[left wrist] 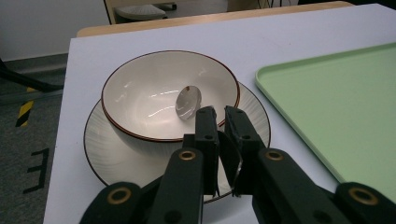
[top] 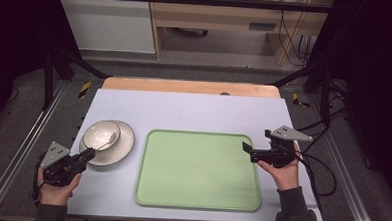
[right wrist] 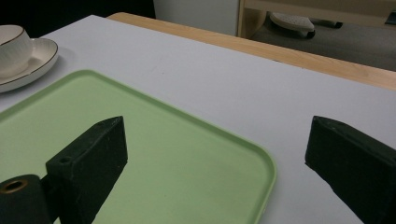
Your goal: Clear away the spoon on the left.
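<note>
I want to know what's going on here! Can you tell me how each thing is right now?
Bowl: upright on the plate, spoon inside.
Plate: flat on the table, under the bowl.
Spoon: leaning in the bowl, handle between the left jaws.
Tray: flat, empty.
Left gripper: shut on the spoon.
Right gripper: open, holding nothing.

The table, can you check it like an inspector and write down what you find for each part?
Surface: white table top, wooden edge at the far side.
Job's things: bowl stands on a plate; a spoon lies in the bowl, its handle between the left gripper's jaws. Green tray is bare.
Clutter: nothing seen.
Grippers: left gripper shut on the spoon handle at the bowl's near rim; right gripper open over the tray's right edge.
Cables: black cable trails from the right gripper; more hang at the back.
Surroundings: dark frame posts, grey floor, wooden furniture behind.
</note>
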Demonstrator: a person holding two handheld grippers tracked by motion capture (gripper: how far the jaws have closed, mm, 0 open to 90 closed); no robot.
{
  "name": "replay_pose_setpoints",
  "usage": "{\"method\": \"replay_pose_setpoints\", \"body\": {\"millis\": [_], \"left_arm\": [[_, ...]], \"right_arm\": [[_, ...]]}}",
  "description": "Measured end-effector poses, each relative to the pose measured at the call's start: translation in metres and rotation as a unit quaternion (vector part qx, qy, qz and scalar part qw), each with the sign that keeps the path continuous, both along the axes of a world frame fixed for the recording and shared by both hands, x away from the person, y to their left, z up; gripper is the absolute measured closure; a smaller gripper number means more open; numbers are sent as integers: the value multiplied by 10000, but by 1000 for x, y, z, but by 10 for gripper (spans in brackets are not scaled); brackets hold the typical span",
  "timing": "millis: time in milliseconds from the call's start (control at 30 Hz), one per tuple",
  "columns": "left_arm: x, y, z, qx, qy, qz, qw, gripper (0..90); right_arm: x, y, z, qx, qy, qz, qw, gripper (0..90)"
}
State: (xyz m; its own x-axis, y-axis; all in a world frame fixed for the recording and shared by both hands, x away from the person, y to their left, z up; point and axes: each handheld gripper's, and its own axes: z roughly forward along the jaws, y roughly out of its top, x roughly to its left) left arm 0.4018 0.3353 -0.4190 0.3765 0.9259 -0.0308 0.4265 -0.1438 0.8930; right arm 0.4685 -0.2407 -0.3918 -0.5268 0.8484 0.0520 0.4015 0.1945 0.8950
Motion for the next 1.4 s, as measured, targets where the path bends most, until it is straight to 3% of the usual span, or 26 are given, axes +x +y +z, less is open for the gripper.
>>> {"method": "replay_pose_setpoints", "body": {"millis": [633,1400], "left_arm": [[-1,3,2,-153,-15,80,9998,884],[-9,7,11,-304,-419,303,9982,888]], "right_arm": [[0,0,0,-23,-3,10,10000,59],[-1,-1,1,1,-14,-2,10000,58]]}}
